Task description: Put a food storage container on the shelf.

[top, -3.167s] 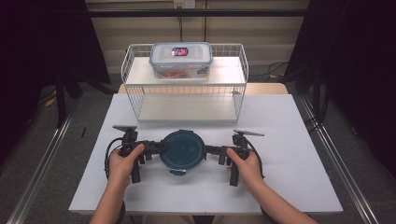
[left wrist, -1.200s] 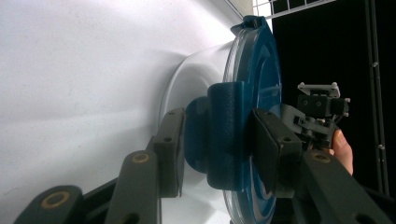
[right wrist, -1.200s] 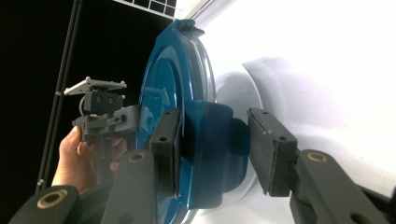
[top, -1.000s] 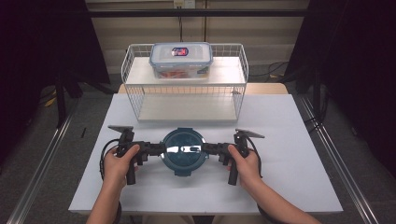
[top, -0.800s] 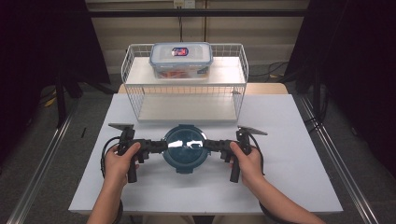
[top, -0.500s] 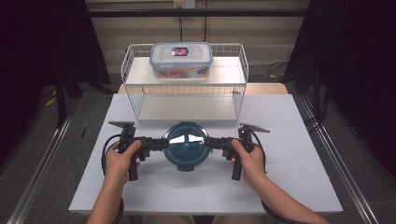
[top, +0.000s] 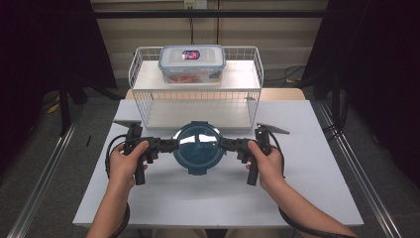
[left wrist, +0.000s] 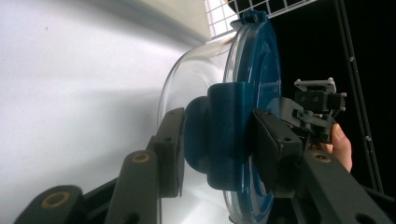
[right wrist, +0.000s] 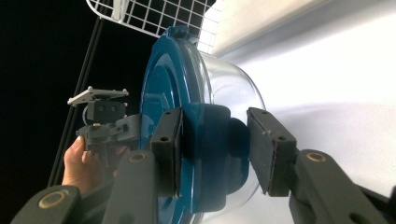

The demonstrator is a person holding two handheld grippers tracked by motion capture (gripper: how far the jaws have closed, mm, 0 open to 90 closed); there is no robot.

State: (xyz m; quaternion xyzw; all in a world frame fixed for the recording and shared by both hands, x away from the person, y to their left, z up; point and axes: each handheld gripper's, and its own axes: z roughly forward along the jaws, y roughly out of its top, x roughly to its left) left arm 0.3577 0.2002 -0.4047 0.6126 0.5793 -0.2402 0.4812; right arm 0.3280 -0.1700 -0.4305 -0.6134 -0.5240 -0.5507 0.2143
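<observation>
The white tabletop point(top: 307, 188) carries a two-tier wire rack point(top: 148, 82) at its far edge, with a clear rectangular lidded box point(top: 191, 63) on the upper shelf and the lower shelf bare. Just in front of the rack, held between the two hands, is a round clear container with a dark blue lid point(top: 198, 146), its lid facing up in the high view.

The left gripper point(top: 166, 145) pinches the blue latch tab point(left wrist: 229, 135) on the container's left side, one jaw against the clear wall side and the other against the lid face. The right gripper point(top: 229, 145) pinches the matching tab point(right wrist: 210, 144) on the opposite side in the same way. Both are clamped on the tabs, not spread.

The step in hand looks like carrying the container toward the rack, probably to the bare lower shelf. To do it well, both hands should move together at the same height and pace, so that the container neither tilts nor twists between the jaws. Since the tabs are hinged latches, a steady inward squeeze matters more than a pull, which could pop one open. The lid must clear the upper shelf's front wire, so a low, level entry suits best.
</observation>
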